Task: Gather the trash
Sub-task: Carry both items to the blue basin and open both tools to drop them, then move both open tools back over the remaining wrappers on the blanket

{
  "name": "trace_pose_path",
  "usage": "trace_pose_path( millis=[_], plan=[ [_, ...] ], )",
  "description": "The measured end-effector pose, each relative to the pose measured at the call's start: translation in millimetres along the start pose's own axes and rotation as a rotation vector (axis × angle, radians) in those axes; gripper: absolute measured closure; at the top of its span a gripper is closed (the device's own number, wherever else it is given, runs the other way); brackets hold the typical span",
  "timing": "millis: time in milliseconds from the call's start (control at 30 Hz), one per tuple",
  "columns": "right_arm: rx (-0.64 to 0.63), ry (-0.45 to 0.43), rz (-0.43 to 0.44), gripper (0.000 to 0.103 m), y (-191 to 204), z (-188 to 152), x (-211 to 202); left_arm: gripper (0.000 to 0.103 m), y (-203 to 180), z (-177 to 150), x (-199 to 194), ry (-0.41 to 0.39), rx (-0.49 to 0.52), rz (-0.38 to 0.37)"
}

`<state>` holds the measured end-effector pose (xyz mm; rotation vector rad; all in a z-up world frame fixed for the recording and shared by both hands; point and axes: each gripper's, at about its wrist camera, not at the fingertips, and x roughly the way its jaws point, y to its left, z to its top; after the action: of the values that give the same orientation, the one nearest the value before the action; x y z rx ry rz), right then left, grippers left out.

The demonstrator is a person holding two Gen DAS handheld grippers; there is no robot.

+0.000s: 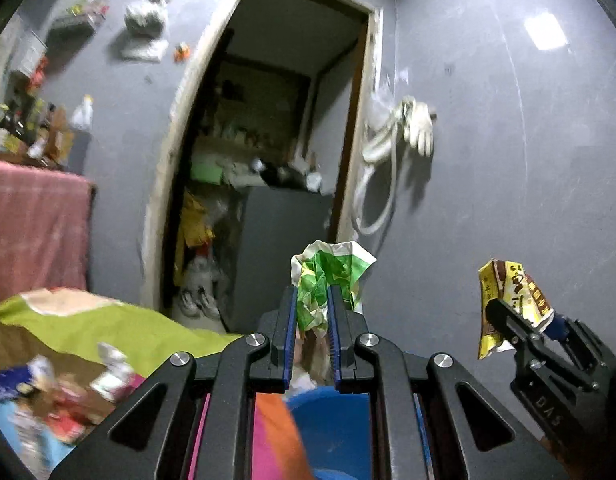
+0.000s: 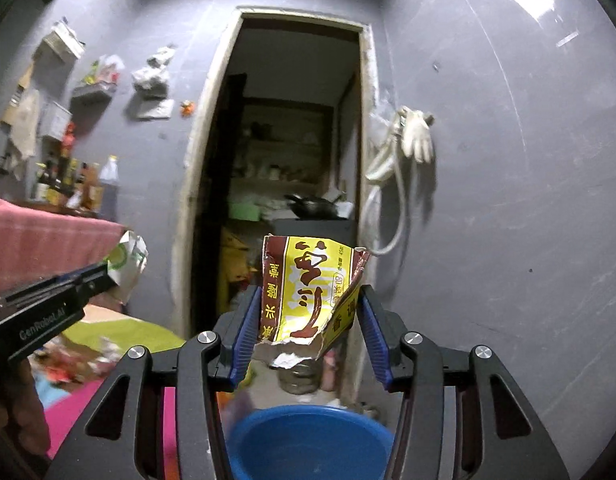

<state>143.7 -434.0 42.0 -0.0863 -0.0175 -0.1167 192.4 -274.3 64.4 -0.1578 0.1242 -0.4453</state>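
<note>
Held for disposal: left gripper clamped on crumpled green-white wrapper, right gripper clamped on torn yellow-brown packet, both raised above blue basin at 6 o'clock, presumably the drop point.

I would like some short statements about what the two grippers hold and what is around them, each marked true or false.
1. The left gripper is shut on a crumpled green and white wrapper. True.
2. The right gripper holds a red drink can. False: it holds a torn yellow and brown packet with printed characters.
3. A blue basin is below the right gripper. True.
4. The doorway behind is closed by a door. False: it stands open, and shelves show inside.
5. A pale glove hangs on the grey wall right of the doorway. True.
</note>
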Motion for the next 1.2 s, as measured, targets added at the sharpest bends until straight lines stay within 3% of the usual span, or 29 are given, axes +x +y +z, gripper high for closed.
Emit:
trace_pose_path(
  millis=[233, 433, 633, 800, 933, 1200],
  plan=[
    [0.063, 0.222, 0.012, 0.055, -39, -51, 50, 0.092, -17, -43, 89, 0.281, -0.017, -0.049],
    [0.079, 0.374, 0.032, 0.055, -44, -82, 75, 0.092, -17, -76, 134, 0.431, -0.034, -0.063],
    [0.086, 0.405, 0.033, 0.049, -49, -91, 79, 0.086, -13, -90, 149, 0.465, -0.053, -0.054],
    [0.118, 0.378, 0.019, 0.038, -59, -84, 79, 0.074, -8, -82, 133, 0.465, -0.076, -0.056],
    [0.153, 0.334, 0.008, 0.033, -65, -74, 73, 0.07, -1, -70, 118, 0.446, -0.091, -0.062],
    [0.198, 0.196, 0.016, 0.013, -57, -27, 49, 0.04, 28, -25, 63, 0.335, -0.123, -0.036]
  ],
)
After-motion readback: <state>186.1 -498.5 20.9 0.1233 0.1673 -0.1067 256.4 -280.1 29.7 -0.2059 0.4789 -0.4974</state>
